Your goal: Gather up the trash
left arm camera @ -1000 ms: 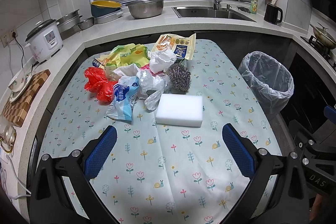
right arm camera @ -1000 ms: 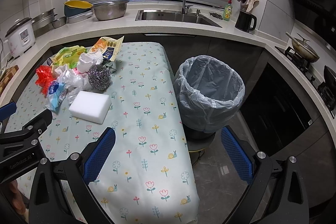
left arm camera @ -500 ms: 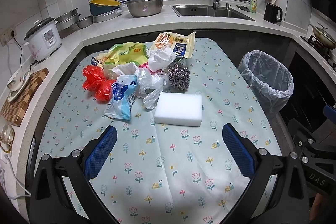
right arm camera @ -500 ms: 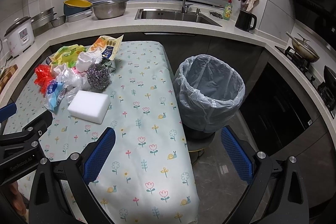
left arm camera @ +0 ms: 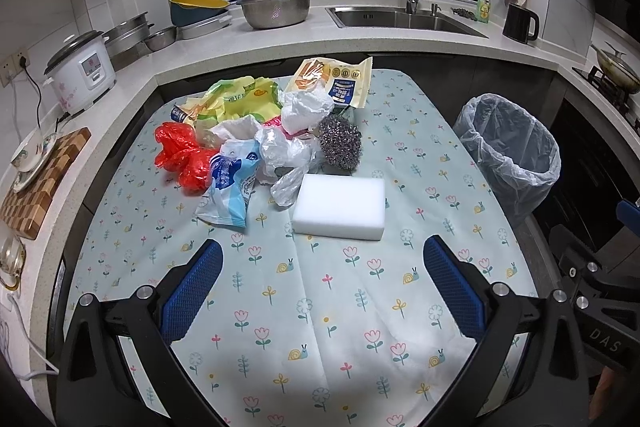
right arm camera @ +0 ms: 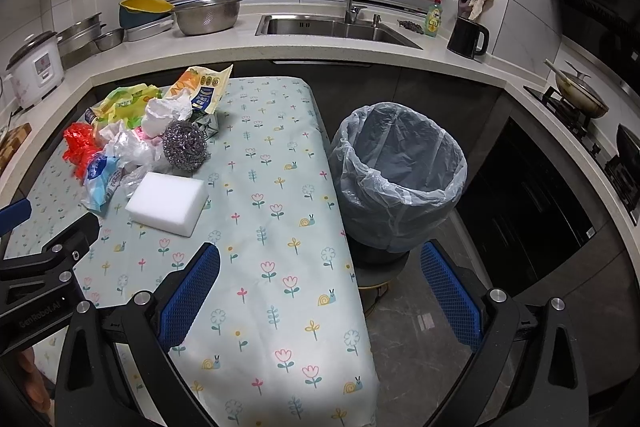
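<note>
Left gripper (left arm camera: 322, 267) eased nearer the trash pile (left arm camera: 256, 135), both grippers' fingers spread, empty.

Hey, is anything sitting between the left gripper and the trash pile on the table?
Yes: the white sponge lies on the table between the open left hand-held gripper and the trash pile, with a steel scourer behind it.

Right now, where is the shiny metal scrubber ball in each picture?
Left wrist view: the scrubber sits a little above the middle, just behind the white sponge.
Right wrist view: the scrubber is at the left, again just behind the sponge.
Shared landmark: the trash bin stands off the table's right side in both.
</note>
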{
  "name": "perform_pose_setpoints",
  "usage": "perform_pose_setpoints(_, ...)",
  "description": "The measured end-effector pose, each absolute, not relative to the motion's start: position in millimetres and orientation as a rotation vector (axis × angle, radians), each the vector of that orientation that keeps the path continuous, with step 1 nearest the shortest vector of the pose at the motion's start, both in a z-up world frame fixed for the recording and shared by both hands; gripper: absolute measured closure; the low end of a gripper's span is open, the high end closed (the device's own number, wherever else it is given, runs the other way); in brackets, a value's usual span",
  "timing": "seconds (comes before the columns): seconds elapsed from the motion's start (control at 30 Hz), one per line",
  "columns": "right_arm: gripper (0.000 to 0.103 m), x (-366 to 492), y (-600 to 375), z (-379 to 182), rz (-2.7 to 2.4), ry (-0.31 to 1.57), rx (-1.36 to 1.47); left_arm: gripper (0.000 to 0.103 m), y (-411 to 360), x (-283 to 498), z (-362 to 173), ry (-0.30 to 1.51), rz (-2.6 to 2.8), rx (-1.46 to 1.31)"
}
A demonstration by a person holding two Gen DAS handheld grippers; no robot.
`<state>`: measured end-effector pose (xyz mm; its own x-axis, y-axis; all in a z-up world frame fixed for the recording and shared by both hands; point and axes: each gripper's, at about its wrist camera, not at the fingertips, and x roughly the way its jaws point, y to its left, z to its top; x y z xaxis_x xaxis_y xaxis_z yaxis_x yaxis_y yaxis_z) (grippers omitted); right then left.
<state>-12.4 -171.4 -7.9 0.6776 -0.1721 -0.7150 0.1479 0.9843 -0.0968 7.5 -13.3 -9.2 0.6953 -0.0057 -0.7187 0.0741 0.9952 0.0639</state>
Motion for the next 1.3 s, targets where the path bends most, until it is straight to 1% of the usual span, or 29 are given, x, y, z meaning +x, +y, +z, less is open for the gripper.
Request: perform_pose_setpoints(1.3, 0.007, -10.4, -176.9, -13.1, -0.187, 0.813, -0.026, 0.007, -18.9, 8.9, -16.4, 0.815, -0.049, 0.090)
